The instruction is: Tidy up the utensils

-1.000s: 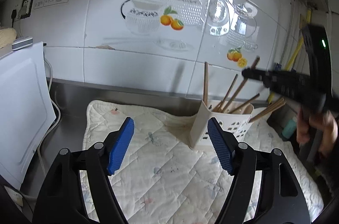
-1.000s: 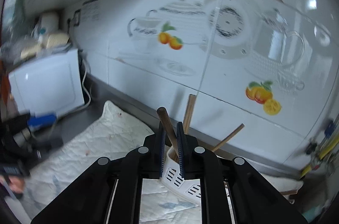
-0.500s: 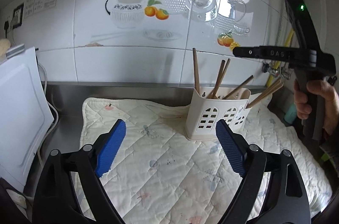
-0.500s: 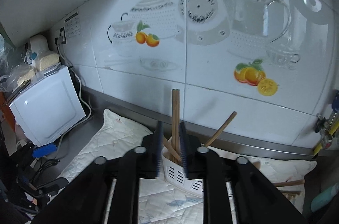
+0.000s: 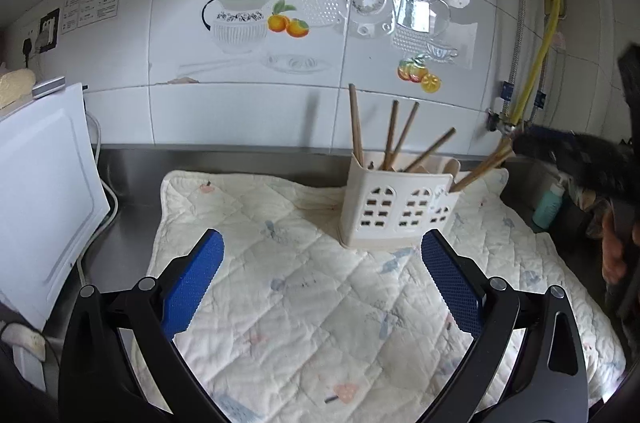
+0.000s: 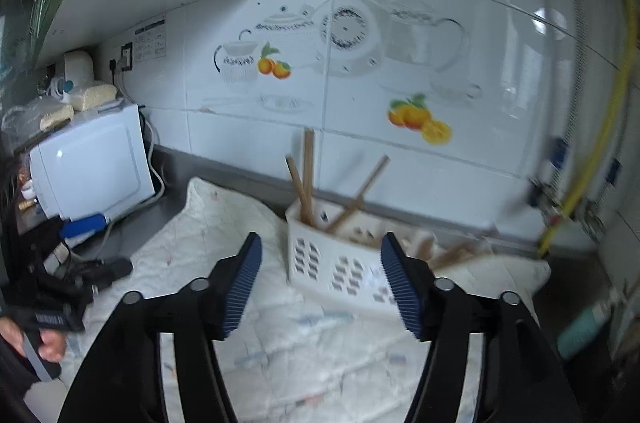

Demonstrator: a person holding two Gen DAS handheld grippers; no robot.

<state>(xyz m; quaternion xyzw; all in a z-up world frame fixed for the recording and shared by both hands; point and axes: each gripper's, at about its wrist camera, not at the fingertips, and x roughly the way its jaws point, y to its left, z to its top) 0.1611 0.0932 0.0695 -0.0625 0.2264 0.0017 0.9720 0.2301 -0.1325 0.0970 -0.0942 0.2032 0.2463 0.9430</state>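
You won't get any readable text here. The notice sheet [image 5: 93,1] on the wall tile, at about 10 o'clock in the left wrist view, has dark header bars and rows of print, all too small to read. Same sheet [image 6: 150,40] in the right wrist view, at about 10 o'clock: blurred, nothing legible. The left gripper's [image 6: 48,317] body, at about 8 o'clock in the right wrist view, carries a light marking, smeared beyond reading. The teal bottle [image 5: 549,205], at about 3 o'clock in the left wrist view, shows no readable label.
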